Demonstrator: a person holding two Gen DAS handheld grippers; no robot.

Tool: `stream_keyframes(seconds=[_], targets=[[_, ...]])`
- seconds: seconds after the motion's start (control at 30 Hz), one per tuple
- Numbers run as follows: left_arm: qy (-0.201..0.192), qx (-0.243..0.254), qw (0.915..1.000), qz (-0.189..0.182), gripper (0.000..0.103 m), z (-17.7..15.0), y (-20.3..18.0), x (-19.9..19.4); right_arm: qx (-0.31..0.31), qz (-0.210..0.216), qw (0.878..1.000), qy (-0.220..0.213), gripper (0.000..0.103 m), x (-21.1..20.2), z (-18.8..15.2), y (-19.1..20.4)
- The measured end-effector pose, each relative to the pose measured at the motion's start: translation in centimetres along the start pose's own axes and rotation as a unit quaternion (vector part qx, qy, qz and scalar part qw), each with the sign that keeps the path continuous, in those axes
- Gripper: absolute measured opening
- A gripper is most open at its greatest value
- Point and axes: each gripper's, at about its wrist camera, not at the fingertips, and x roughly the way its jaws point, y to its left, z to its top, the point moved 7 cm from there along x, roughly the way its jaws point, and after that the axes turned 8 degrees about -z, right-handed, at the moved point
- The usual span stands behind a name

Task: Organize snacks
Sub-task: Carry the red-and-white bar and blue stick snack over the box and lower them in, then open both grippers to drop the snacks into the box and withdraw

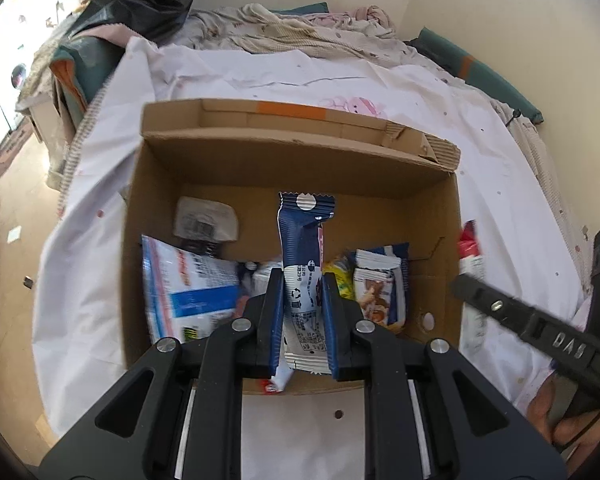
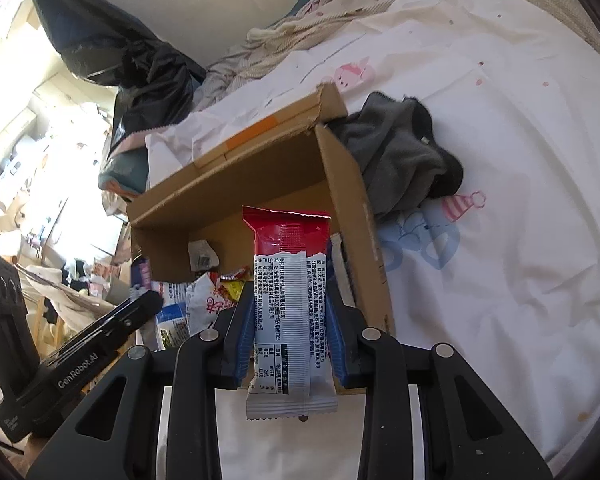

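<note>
Where it shows, the blue snack packet (image 1: 300,248) looks crinkled.

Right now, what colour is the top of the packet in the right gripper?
Red top on the packet, clearest in the right wrist view.

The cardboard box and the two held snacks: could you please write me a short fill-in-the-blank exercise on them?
1. The left tool is shut on a snack packet whose wrapper is mainly ____.
2. The right tool holds a packet whose top end is ____.
3. Both packets are held over an open ____ box lying on the white sheet.
4. Beside the box, in the right wrist view, lies a grey ____.

Missing words: blue; red; cardboard; sock
</note>
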Motion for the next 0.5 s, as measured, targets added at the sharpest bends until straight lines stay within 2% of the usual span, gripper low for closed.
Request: stream_keyframes(seconds=[0.2, 0.5], targets=[[0.017, 0.026, 0.9995, 0.002, 0.015, -0.9, -1.0, 2.1, -0.009, -0.006, 1.000, 0.005, 0.034, 1.0, -0.1, 0.6], [0.026, 0.027, 0.9993, 0.005, 0.015, -1.3, -1.1, 3.2, 0.005, 0.000, 1.000, 0.013, 0.036, 1.9, 0.1, 0.2]])
